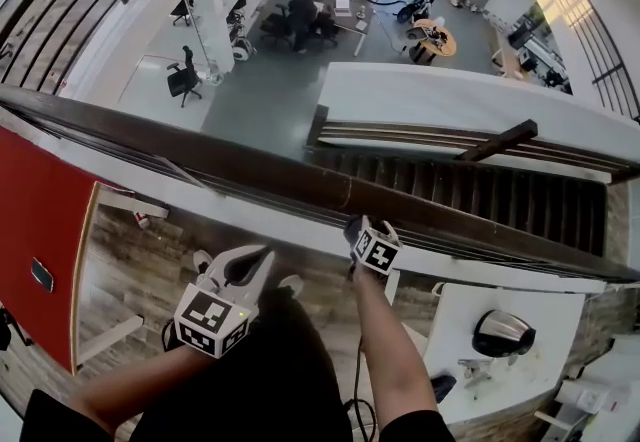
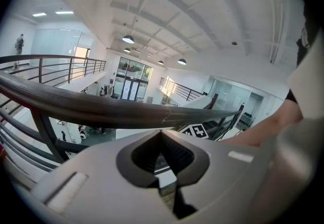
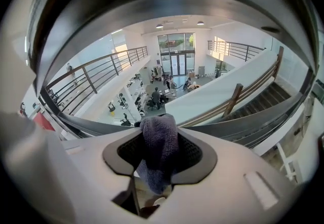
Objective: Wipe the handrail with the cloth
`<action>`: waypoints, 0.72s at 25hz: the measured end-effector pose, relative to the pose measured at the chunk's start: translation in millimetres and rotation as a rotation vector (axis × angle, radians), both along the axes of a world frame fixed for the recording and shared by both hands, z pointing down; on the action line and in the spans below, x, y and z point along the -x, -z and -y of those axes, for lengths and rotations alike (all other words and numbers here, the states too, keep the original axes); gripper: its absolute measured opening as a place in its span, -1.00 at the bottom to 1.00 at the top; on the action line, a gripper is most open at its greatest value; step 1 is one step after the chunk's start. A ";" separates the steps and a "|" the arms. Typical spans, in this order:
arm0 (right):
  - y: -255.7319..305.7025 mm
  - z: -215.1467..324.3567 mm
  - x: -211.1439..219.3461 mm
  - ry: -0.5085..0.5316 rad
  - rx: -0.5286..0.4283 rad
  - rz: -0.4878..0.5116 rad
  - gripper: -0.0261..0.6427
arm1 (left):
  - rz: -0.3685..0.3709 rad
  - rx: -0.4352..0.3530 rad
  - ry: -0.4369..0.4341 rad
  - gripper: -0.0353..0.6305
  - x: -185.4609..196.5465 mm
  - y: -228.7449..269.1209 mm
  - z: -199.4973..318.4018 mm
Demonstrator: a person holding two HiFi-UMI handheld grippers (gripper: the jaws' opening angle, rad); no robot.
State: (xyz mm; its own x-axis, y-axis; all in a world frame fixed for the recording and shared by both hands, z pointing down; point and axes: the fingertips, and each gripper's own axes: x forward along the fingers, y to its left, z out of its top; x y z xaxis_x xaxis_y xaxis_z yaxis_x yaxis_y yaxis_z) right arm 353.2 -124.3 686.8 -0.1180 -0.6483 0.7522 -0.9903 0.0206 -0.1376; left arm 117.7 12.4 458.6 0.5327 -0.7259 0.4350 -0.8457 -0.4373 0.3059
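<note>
Mezzanine over an open office floor (image 1: pixel 260 90); a dark wooden handrail (image 1: pixel 250 168) crosses the head view left to right, with a staircase (image 1: pixel 470 190) beyond it at right and open air on the far side. Right gripper (image 1: pixel 356 229) is clenched on the grey cloth (image 3: pixel 158 144) at the rail's near edge, and the left gripper (image 1: pixel 266 254) is closed on nothing, near side, apart from the rail. Cloth is barely visible from the head view, so rail contact is unclear.

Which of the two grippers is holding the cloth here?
The right gripper: its jaws are shut on the grey cloth. The left gripper has its jaws together with nothing between them.
</note>
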 end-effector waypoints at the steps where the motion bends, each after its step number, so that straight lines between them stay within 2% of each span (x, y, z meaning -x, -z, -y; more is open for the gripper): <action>1: -0.5 -3.2 9.0 0.001 0.000 0.010 -0.48 | 0.001 0.002 0.009 -0.90 5.2 -0.1 0.0; 5: -7.7 -17.6 57.6 0.024 0.025 0.068 -0.48 | -0.001 0.005 0.034 -0.90 22.4 1.1 -2.8; 10: -14.1 -30.0 146.1 0.145 0.062 0.127 -0.48 | 0.014 0.010 0.085 -0.90 50.8 2.4 -7.3; 13: -25.4 -33.4 199.7 0.210 0.127 0.156 -0.49 | 0.010 0.003 0.131 -0.90 75.9 5.7 -8.1; 18: -44.4 -38.6 279.2 0.322 0.199 0.138 -0.49 | 0.000 0.006 0.224 -0.90 126.3 6.6 -14.0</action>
